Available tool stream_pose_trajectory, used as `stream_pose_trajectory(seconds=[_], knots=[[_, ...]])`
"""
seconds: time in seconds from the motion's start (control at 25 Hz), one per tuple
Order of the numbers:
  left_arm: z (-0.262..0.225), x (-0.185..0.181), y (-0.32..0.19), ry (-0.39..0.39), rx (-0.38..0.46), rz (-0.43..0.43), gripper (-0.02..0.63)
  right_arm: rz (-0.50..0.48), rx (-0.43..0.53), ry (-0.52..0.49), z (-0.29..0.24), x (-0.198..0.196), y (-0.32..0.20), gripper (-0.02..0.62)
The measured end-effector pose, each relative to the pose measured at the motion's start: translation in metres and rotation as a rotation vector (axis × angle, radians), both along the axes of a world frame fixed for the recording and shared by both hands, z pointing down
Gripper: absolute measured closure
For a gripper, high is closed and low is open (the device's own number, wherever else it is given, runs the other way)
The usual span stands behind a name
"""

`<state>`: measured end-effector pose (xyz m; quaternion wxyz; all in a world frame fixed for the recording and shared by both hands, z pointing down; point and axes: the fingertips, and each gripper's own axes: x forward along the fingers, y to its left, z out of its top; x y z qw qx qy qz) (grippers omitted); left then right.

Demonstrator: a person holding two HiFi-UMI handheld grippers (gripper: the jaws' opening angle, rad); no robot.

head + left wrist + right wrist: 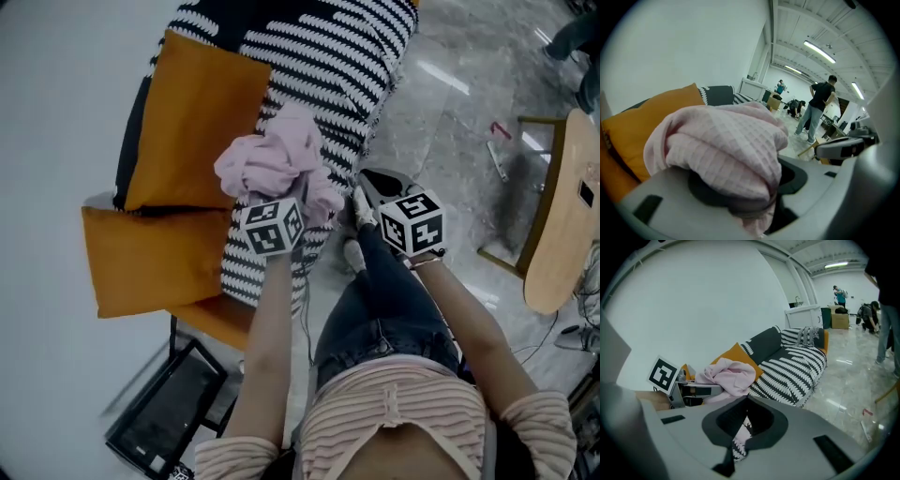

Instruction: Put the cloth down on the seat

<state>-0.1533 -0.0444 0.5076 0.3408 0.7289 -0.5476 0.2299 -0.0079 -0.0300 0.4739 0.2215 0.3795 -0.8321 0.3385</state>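
Observation:
A crumpled pink cloth [277, 159] hangs over the sofa seat with its black-and-white striped cover [328, 66]. My left gripper [298, 199] is shut on the cloth from below. In the left gripper view the cloth [722, 145] bulges out between the jaws and fills the middle of the picture. My right gripper [370, 183] sits just right of the cloth, by the sofa's front edge, its jaws shut with nothing in them. The right gripper view shows the cloth [729, 373] in the left gripper above the striped seat [792, 369].
Two orange cushions [197, 131] [150, 258] lie on the sofa's left side against the white wall. A black case [169, 403] stands on the floor below the sofa. A wooden chair [562, 216] stands at the right. People [815, 110] are far down the hall.

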Motion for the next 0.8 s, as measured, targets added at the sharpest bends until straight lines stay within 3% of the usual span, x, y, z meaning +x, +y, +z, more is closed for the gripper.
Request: stream_pose_trajectory(seconds=[0.8], knots=[[0.109, 0.052, -0.110, -0.073, -0.145, 0.168, 0.356, 0.067, -0.126, 0.026, 0.091, 0.034, -0.085, 0.586]])
